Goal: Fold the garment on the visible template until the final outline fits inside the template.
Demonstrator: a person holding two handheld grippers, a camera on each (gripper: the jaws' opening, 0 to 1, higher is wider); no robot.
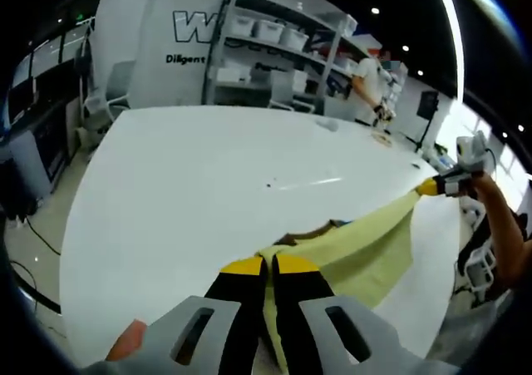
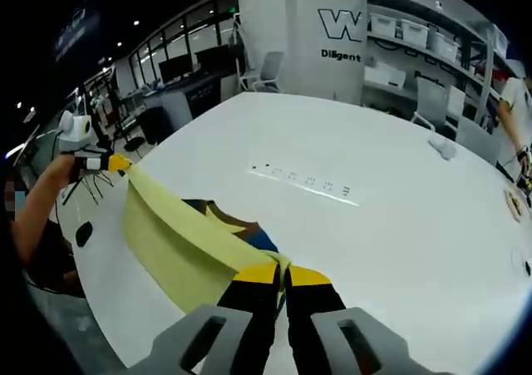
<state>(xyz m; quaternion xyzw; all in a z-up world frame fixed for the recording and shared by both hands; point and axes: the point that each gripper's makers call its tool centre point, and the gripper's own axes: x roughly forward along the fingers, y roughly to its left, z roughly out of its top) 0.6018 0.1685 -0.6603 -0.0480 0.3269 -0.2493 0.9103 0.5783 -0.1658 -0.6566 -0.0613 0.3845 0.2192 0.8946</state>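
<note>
- While both grippers pinch it, the yellow garment (image 1: 366, 246) hangs stretched just above the white worktop (image 1: 208, 184).
- Left gripper (image 1: 268, 263) is clamped on one end.
- Right gripper (image 2: 284, 268) is clamped on the other end.

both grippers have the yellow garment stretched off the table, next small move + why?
Probably lower both ends together onto the white table. The left gripper and right gripper are each shut on an end of the yellow garment, which hangs taut between them above the surface, so no fold can be set.
</note>
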